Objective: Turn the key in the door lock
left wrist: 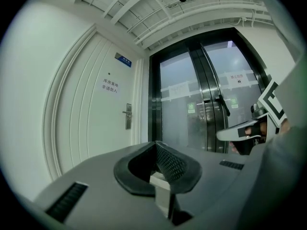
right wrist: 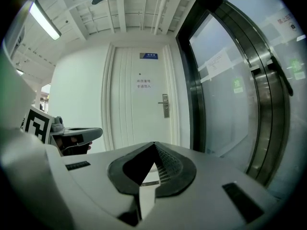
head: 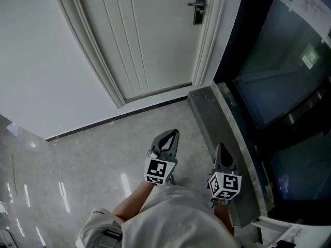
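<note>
Left gripper [head: 174,133] and right gripper [head: 220,147] sit side by side near the person, jaws clenched on nothing, facing the far white door [head: 139,40], well apart from its lock [head: 199,5].

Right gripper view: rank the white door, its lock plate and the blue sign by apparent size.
1. white door, by far the largest.
2. lock plate and blue sign: too alike to rank. The plate is tall and narrow, the sign wide and short.
</note>
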Tool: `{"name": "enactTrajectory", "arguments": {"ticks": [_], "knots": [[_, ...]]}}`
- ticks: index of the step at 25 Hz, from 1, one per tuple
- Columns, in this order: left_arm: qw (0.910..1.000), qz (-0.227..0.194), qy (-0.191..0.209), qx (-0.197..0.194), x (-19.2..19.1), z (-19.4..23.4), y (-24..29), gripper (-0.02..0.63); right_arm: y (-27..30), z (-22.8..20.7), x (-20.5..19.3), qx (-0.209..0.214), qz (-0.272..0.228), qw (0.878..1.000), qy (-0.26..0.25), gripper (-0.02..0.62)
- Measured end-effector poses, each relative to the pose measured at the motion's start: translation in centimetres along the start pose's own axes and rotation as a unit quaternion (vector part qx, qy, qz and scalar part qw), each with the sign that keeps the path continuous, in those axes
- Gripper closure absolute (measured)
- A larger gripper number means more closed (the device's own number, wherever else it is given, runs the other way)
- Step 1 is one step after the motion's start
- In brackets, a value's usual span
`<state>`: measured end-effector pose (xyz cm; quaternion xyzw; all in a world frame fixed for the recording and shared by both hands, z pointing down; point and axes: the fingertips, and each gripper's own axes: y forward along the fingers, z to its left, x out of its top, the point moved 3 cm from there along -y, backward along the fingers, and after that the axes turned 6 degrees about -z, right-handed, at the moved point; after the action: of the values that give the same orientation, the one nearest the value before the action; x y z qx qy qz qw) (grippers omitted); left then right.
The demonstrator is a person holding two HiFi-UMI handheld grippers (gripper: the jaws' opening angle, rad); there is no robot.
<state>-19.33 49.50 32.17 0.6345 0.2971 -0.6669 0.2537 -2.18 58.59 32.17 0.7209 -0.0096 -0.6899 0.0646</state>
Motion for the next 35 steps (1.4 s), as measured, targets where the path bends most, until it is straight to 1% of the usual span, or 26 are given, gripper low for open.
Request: {"name": "enactTrajectory", "arguments": {"ticks": [5,9,13,17,20,22,26,28,31,35], "knots": [[0.9999,0.01,0.001,0.008,-0.5,2.9,2.1,0.598,3.3,0.6,0.1,-0.004,-0.001,1.0,0.001,0.597],[0.9999,0.014,0.002,0.005,-1.0,3.9,3.5,0.598,5.1,0.0,0.4,-0.009,-0.004,1.0,-0.002,0.597],[0.9999,0.01,0.004,0.01,-0.9,4.5,5.4,0.598,7.4,-1.2,0.2,-0.008,-0.003,1.0,0.005,0.597],[0.9996,0.016,0.007,0.021,-1.7,5.4,7.6,0.598,10.9,-1.9,0.3,0.01,-0.008,1.0,0.007,0.597],[0.9991,0.017,0.006,0.038,-2.1,6.8,10.7,0.598,15.0,-2.8,0.6,0.03,-0.006,1.0,0.006,0.597],[0.9987,0.018,0.004,0.047,-2.2,7.6,12.8,0.598,17.7,-3.9,0.9,0.04,-0.005,0.999,0.007,0.597],[0.9976,0.027,0.01,0.063,-2.6,8.8,17.6,0.598,22.4,-7.2,1.6,0.042,-0.002,0.999,0.011,0.597],[0.9968,0.025,0.011,0.075,-2.4,9.3,20.3,0.598,24.7,-8.9,1.9,0.049,0.001,0.999,0.013,0.597],[0.996,0.019,0.01,0.086,-2.1,9.2,24.1,0.598,28.1,-11.5,2.5,0.061,0.003,0.998,0.011,0.597],[0.9946,0.021,0.013,0.101,-2.2,9.4,28.8,0.598,32.9,-15.4,3.7,0.068,-0.001,0.998,0.01,0.597]]}}
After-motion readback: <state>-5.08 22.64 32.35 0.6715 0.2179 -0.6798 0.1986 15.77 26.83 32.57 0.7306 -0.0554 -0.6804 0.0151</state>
